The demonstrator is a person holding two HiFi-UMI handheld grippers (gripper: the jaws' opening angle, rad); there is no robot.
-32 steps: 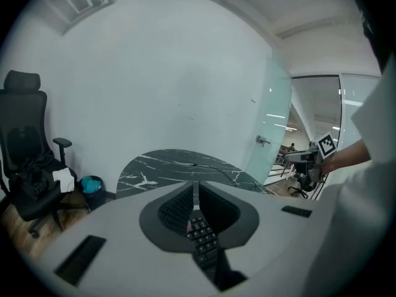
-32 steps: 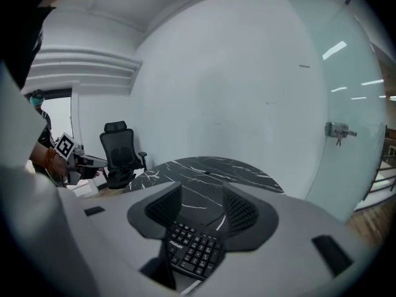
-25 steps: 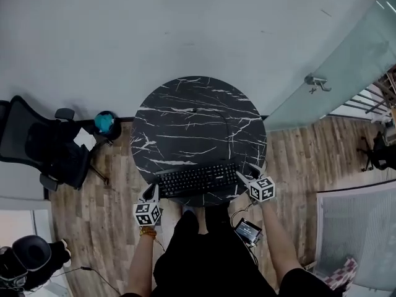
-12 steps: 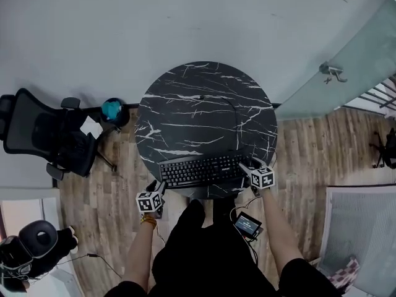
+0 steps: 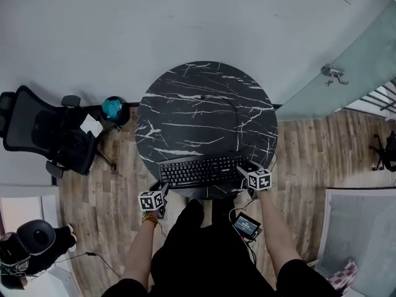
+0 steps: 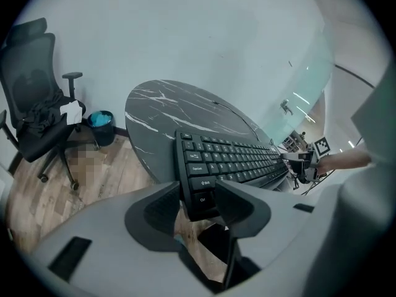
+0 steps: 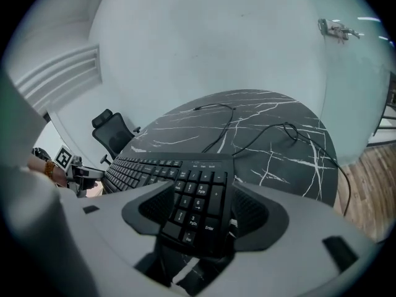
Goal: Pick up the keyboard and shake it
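- Keyboard [image 5: 199, 170] lies along near edge of the round table [image 5: 204, 104].
- Left gripper [image 6: 198, 195]: jaws apart, just been opening, keyboard's left end between them.
- Right gripper [image 7: 202, 208]: jaws apart around its keypad end.

The person wears black clothes that leave the forearms bare, a band of amber beads [image 5: 148, 216] on the wrist at lower left, and a small screen device [image 5: 247, 226] at the waist. The left gripper [image 6: 199, 204] and right gripper [image 7: 201, 212] are smooth grey plastic with black ribbed pads [image 6: 154, 210]. Each carries a cube [image 5: 151, 200] of black-and-white square markers.
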